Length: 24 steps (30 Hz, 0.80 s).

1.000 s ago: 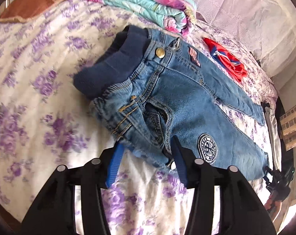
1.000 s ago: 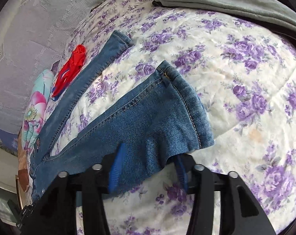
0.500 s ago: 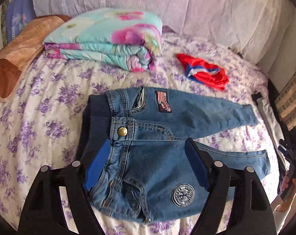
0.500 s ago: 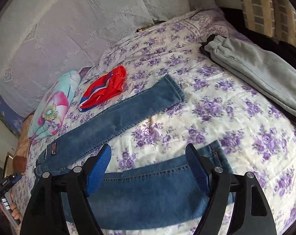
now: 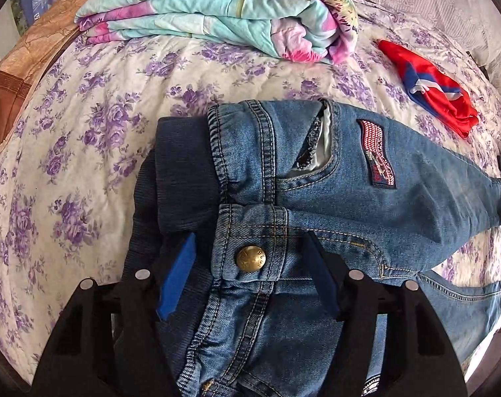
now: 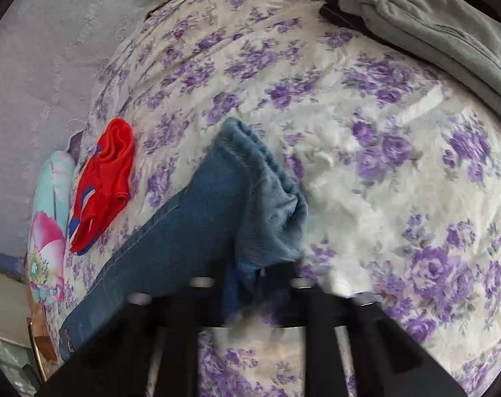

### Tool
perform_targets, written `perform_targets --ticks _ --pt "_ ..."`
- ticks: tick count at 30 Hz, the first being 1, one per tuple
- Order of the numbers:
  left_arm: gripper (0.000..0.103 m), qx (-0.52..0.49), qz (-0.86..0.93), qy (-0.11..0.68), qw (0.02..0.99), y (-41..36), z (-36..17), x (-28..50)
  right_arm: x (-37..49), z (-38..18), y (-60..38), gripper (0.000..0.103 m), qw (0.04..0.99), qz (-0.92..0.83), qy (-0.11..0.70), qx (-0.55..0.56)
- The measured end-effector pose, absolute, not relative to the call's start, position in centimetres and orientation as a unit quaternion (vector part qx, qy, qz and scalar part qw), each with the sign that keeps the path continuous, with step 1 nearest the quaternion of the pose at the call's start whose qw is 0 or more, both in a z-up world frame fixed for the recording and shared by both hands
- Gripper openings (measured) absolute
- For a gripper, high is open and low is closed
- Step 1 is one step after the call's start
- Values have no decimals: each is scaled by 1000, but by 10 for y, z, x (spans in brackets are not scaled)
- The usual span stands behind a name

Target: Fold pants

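The blue denim pants (image 5: 316, 205) are spread on the floral bedspread (image 5: 85, 139), waistband bunched, brass button showing. The waistband is straddled by the left gripper (image 5: 250, 274), jaws apart. A leg cuff (image 6: 267, 198) is pinched by the closed right gripper (image 6: 247, 284).

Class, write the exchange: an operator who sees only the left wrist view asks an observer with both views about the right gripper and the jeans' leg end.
Operator: Is the right gripper holding anything?
Observer: Yes, the right gripper is shut on the bunched hem of one leg of the jeans.
Operator: Anything beyond that hem?
Observer: A grey garment lies at the far edge of the bed, apart from the jeans.
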<state>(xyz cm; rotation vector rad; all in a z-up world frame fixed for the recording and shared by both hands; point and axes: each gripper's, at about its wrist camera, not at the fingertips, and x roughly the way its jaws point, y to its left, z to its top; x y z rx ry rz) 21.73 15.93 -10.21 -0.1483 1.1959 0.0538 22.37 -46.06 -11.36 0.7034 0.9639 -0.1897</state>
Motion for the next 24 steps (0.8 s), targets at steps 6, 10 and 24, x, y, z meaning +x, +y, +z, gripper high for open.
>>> perform_targets --ticks 6,10,24 --pt "65 -54 23 561 826 156 -103 218 197 -122 -463 11 810 -122 476 319" --pt "65 -31 23 570 821 151 -98 221 211 -119 -449 26 817 -129 509 238" --pt "90 19 -121 546 828 206 -33 301 66 -28 -312 68 894 -48 439 72"
